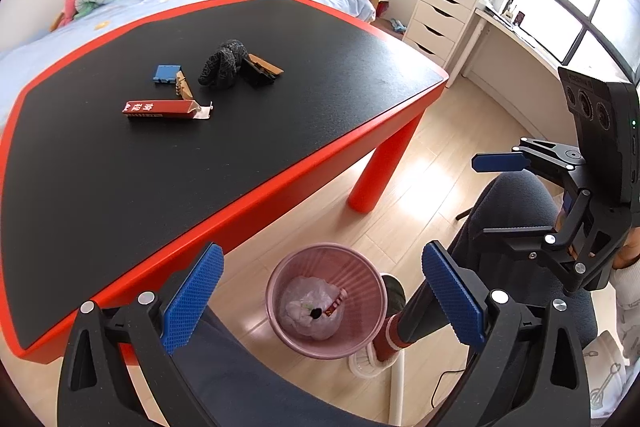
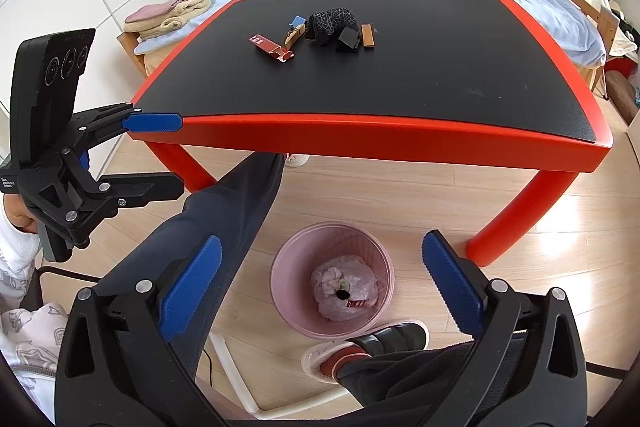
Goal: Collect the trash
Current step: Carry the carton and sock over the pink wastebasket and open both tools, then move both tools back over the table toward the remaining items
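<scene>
Left wrist view: the left hand-held gripper (image 1: 322,301) fills the bottom of the frame, its blue pads (image 1: 194,297) spread wide with nothing between them. It hangs right over the pink bin (image 1: 280,267), bottom centre, which suggests it is placed for dropping, not for picking. The bin stands on the floor just beside the bench (image 1: 320,155), near its red leg, probably so that each trip from the top stays short. A bag (image 1: 310,309) with scraps lies inside. At right of frame the right hand-held gripper (image 1: 490,197) is seen from the side, released and empty.

The trash left to collect sits in the upper left on the black top: a red box (image 1: 160,109), a blue box (image 1: 164,75), a dark wad (image 1: 224,65) and a black box (image 1: 258,73), close together and well apart from both grippers.

Right wrist view: the right hand-held gripper (image 2: 320,291) sits bottom centre, also spread wide and empty, aimed down at the bin (image 2: 284,267). The left one (image 2: 162,153) shows at left of frame, level with the bench (image 2: 400,139) edge, released. The trash cluster lies at upper centre: the red box (image 2: 270,47), the wad (image 2: 332,23).

Judging by this, the next reach goes up to the cluster.
</scene>
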